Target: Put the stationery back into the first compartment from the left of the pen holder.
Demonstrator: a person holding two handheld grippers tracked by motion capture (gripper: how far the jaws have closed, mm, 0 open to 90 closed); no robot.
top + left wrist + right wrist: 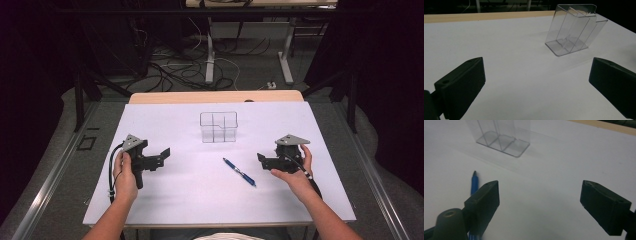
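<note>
So, quick rundown of the setup, with the clear plastic organizer (218,127) as my reference point. It stands upright toward the far side of the white table (200,195), roughly centred, and you can see the dividers inside splitting it into a few compartments, all empty as far as I can tell.

Nearer to the person than the organizer and a bit to its right lies a blue pen (240,172), flat on the table at a diagonal, well apart from the box. My guess is the pen is meant to end up in one of those compartments, which would explain why the box sits open side up with nothing blocking it.

The right gripper (260,158) sits to the right of the pen, near side of the organizer, with its jaws spread wide and nothing between them. In the right gripper view the pen (474,184) pokes out beside and behind the left-hand jaw rather than in the gap, so it isn't lined up for a grab yet. I'd say that hand needs to swing over toward the pen first.

The left gripper (164,156) is off to the organizer's near left, jaws wide and empty too, aimed at the box (574,28). Looks like it's just parked there, maybe ready to steady the box.
</note>
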